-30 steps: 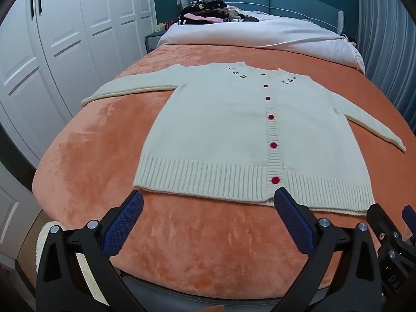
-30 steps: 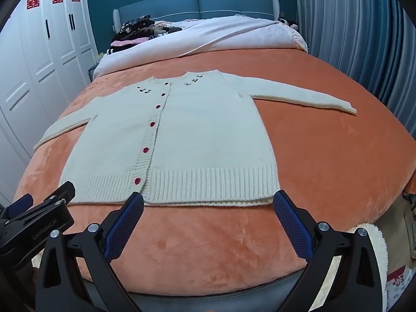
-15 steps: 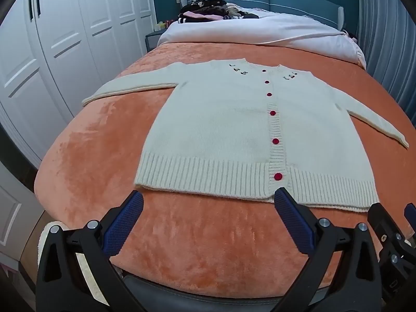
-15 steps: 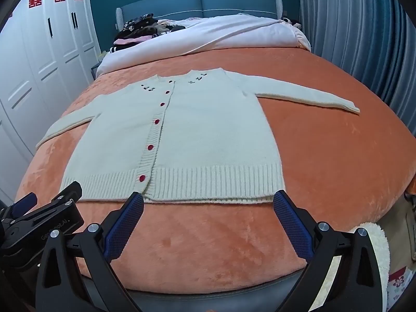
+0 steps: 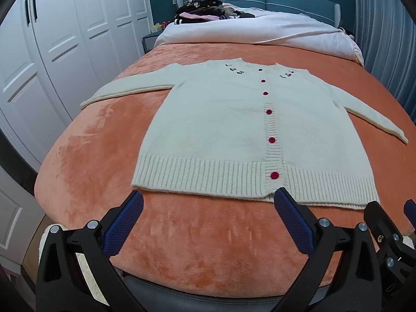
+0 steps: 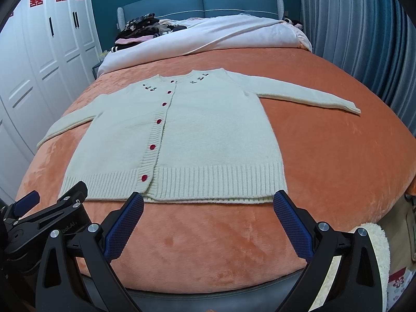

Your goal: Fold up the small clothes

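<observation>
The left gripper (image 5: 208,213) has its two blue-padded fingers (image 5: 124,221) spread wide with nothing between them, poised over bare blanket just short of the cardigan's ribbed hem, apart from the knit. The right gripper (image 6: 208,213) is likewise spread wide and empty, its blue pads (image 6: 291,218) just short of the same hem and not touching it. In the right wrist view the left gripper's black body shows beside the cardigan's near left corner, and in the left wrist view the right gripper's black frame sits beside the hem's other end. The cream knit cardigan (image 5: 234,124) lies flat and face up in the middle of the orange plush blanket (image 5: 104,143), buttoned shut, hem toward the grippers and neckline away from them. A row of red buttons (image 5: 269,111) runs up its ribbed placket, and small dark embroidered motifs sit on either side of the neckline. Both sleeves are stretched outward from the cardigan's shoulders, lying flat on the blanket. Beyond the cardigan's neckline lies a folded white duvet (image 6: 208,36), then a pile of dark clothes (image 6: 140,28) against the blue headboard (image 6: 202,2). White wardrobe doors (image 5: 52,52) stand off the cardigan's left sleeve, and a blue-grey curtain (image 6: 364,26) hangs off its right sleeve.
</observation>
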Available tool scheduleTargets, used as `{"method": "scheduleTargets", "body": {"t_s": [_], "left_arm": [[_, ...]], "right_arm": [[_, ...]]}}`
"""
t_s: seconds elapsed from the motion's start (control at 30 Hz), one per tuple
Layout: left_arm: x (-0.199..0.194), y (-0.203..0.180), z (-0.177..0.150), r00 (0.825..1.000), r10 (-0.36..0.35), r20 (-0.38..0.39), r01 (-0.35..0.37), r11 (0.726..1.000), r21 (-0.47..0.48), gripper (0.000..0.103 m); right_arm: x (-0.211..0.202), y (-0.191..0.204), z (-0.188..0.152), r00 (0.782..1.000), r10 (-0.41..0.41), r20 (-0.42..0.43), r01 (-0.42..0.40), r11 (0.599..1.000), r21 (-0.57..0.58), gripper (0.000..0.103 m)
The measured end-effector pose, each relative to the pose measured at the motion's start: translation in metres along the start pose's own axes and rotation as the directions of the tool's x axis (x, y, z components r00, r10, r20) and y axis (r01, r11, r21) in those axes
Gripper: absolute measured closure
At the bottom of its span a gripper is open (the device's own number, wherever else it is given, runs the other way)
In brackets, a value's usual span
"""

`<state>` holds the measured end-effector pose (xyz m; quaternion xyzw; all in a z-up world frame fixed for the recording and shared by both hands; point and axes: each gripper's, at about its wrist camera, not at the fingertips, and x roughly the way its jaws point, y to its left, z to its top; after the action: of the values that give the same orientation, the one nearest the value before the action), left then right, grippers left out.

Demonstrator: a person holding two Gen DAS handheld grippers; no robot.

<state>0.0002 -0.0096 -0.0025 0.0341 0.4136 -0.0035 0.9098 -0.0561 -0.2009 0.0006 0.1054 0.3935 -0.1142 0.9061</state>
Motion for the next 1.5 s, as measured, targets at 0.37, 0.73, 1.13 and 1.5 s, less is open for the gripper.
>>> {"method": "scheduleTargets", "body": {"t_s": [0.37,0.73,1.13,1.5], "left_arm": [[-0.0014,-0.0043,-0.0009,1.000,-0.003,-0.001,0.003,1.000,0.011,0.005],[-0.0005,-0.0056,-0.0021,1.000,-0.004,-0.005,0.004,1.000,0.016,0.005],[0.0002,-0.0045,-0.0024,1.000,-0.004,-0.005,0.004,1.000,0.017,0.005],[0.0013,-0.0038,-0.0024,1.000,-0.001,-0.007,0.001,1.000,0.018,0.005]], "right_arm": [[0.0001,0.0008,0.0001,1.000,0.003,-0.002,-0.003,1.000,0.003,0.005],[-0.0008,0.0004,0.0004,1.000,0.010,-0.005,-0.010,1.000,0.010,0.005],[-0.0007,0.0002,0.0002,1.000,0.011,-0.006,-0.011,1.000,0.011,0.005],[0.0010,0.0001,-0.0001,1.000,0.011,-0.012,-0.011,1.000,0.015,0.005]]}}
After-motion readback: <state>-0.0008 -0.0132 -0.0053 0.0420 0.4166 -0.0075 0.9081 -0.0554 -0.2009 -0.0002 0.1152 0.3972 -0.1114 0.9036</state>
